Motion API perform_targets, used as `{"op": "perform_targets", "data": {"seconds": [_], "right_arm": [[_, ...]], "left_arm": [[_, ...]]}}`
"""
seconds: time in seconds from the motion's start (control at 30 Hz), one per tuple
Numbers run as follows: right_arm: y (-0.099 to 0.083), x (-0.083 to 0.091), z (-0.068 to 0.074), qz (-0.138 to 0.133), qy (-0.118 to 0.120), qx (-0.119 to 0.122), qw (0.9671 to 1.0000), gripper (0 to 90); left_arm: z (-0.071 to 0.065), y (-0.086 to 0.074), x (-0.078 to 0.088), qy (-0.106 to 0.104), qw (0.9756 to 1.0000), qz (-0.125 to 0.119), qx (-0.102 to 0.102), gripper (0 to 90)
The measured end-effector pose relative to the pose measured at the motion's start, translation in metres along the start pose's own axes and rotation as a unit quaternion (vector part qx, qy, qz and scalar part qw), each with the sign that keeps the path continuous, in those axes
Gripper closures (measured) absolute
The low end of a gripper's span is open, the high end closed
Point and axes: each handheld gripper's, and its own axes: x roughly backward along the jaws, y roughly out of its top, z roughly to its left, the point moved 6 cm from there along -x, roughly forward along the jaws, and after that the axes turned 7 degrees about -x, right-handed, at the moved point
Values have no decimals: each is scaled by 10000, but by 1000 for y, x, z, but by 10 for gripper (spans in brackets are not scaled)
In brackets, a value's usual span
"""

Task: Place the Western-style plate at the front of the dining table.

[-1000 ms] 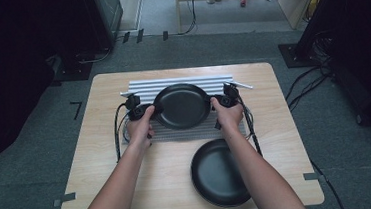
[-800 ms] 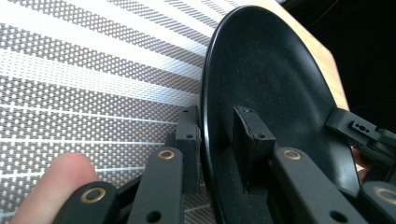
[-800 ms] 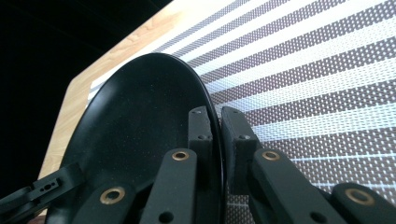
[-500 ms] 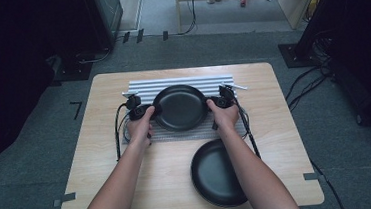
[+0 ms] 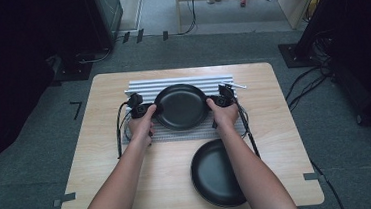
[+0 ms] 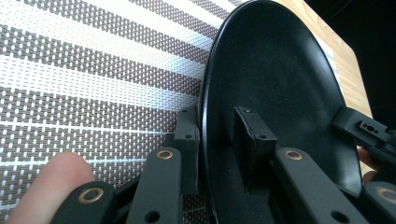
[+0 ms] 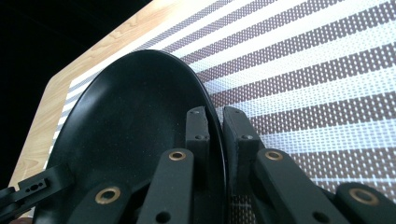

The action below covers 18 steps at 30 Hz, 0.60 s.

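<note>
Both grippers, left gripper (image 5: 154, 108) and right gripper (image 5: 210, 102), clamp the round black plate's (image 5: 181, 105) opposite rims over the striped woven placemat (image 5: 142, 86) near the wooden table's (image 5: 102, 156) far edge.

Light wooden table (image 5: 104, 181) standing on grey carpet floor (image 5: 33, 166); dark equipment (image 5: 103, 13) and cables (image 5: 316, 74) along the room's dim edges

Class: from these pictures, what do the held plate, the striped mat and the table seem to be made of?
Plate: matte black with fine speckles, probably glazed ceramic or melamine.
Mat: woven plastic-looking mesh, open weave showing, brown and white stripes.
Table: pale wood or wood-look laminate, visible grain.
</note>
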Motion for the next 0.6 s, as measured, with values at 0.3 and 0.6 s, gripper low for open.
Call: {"op": "perform_targets", "data": {"seconds": [0.3,0.6], "right_arm": [[0,-2,-2,-52,-1,194,9998,811],[-1,-2,0,-131,-11,453,9989,775]], "left_arm": [[-3,0,0,111,9997,19,-208,705],[-10,-1,0,419,9961,116,-769,619]]}}
